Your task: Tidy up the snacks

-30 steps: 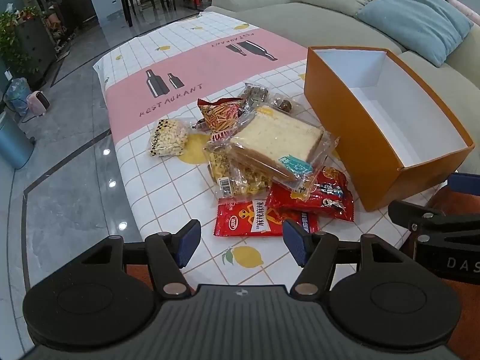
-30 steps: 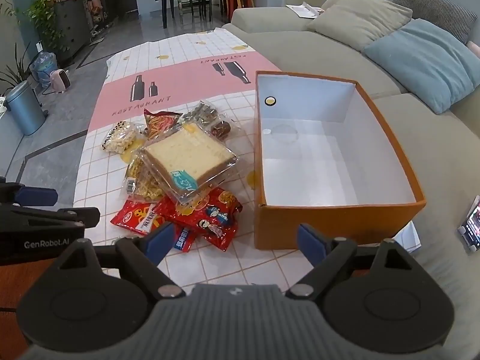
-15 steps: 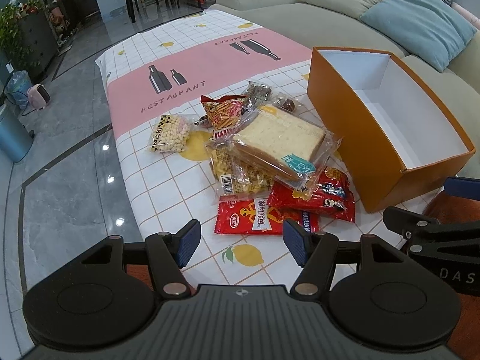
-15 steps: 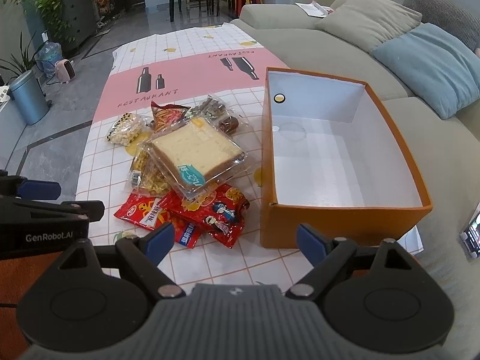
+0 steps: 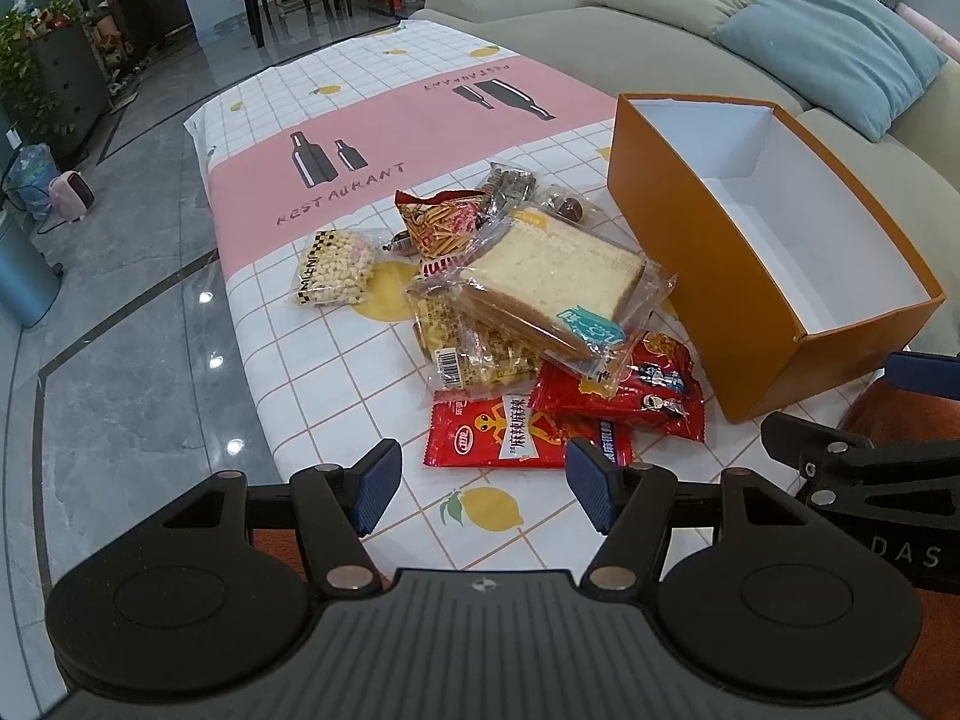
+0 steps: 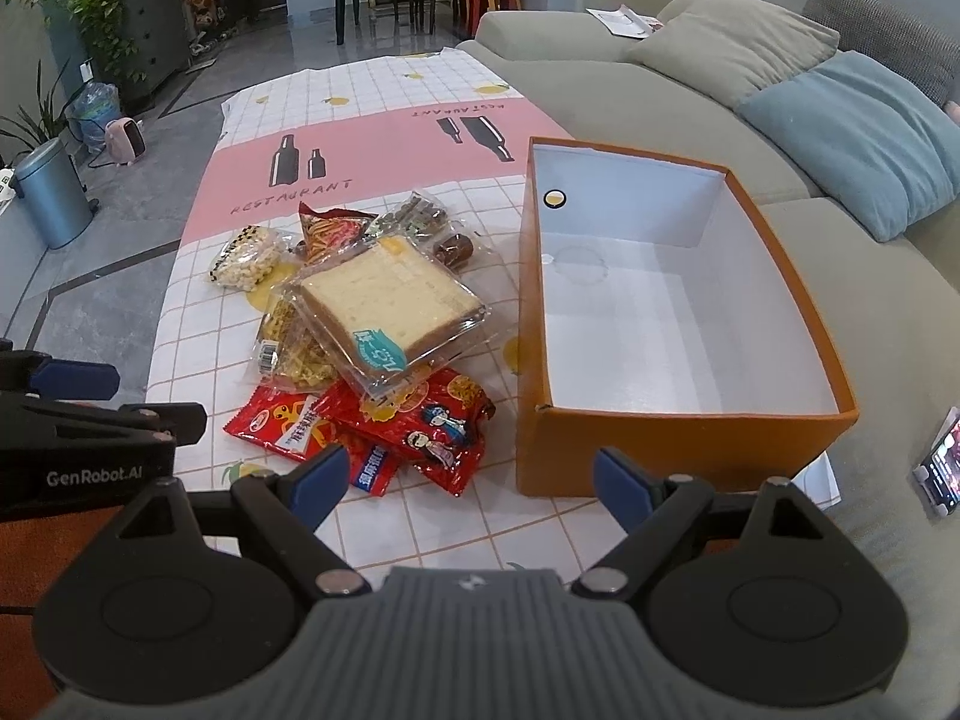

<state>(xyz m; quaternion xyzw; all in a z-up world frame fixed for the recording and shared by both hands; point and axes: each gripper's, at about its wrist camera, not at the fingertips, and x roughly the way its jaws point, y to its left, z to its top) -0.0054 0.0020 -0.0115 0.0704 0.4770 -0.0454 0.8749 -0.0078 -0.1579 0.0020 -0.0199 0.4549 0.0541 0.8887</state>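
A pile of snack packets lies on the checked tablecloth: wrapped sliced bread on top, two red packets nearest me, a yellow waffle pack, a popcorn bag to the left. An empty orange box with a white inside stands right of the pile. My left gripper hovers open short of the red packets, nothing between its fingers. My right gripper is open too, near the box's front corner.
A grey-green sofa with a blue cushion runs along the right. A phone lies on the sofa at far right. Grey tiled floor drops off left of the table; a blue bin stands there.
Both views have shifted slightly, so the table appears a bit more level and the box a little further right. The snacks and box have not moved; both grippers stay open.
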